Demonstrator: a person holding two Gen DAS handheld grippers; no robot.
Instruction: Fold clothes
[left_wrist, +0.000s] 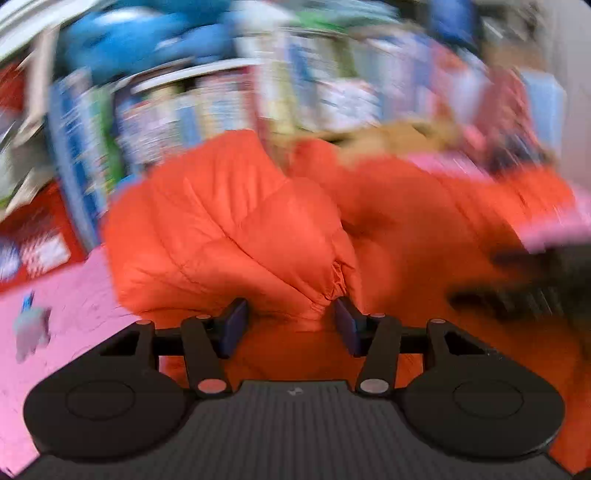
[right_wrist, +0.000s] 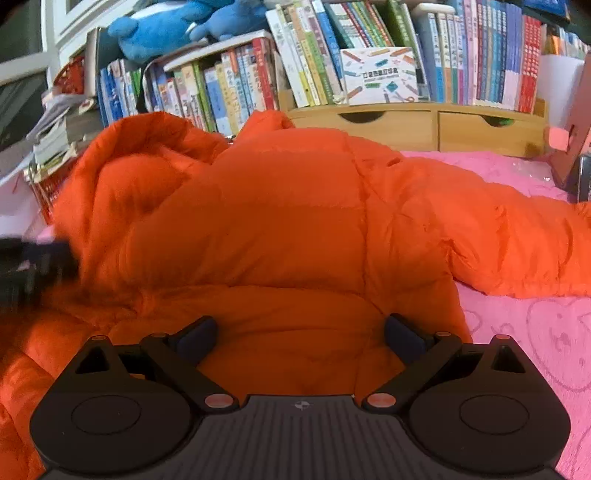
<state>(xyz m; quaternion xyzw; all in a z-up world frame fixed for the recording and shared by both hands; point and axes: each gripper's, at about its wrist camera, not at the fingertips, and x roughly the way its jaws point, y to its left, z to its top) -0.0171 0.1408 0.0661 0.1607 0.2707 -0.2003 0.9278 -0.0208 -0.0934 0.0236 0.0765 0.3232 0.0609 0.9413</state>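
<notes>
On a pink bedspread (right_wrist: 524, 354), in front of a row of books (right_wrist: 332, 66), an orange puffer jacket (right_wrist: 288, 221) is spread, one sleeve (right_wrist: 517, 240) stretched out to the right. A bunched fold of the jacket is clamped between the pads of the left gripper (left_wrist: 291, 325). The right gripper (right_wrist: 299, 339) is held wide apart above the jacket's lower part, nothing grasped.

Bright, even room light; the left wrist view smears with motion blur, the right stays sharp, fisheye bending both edges.
</notes>
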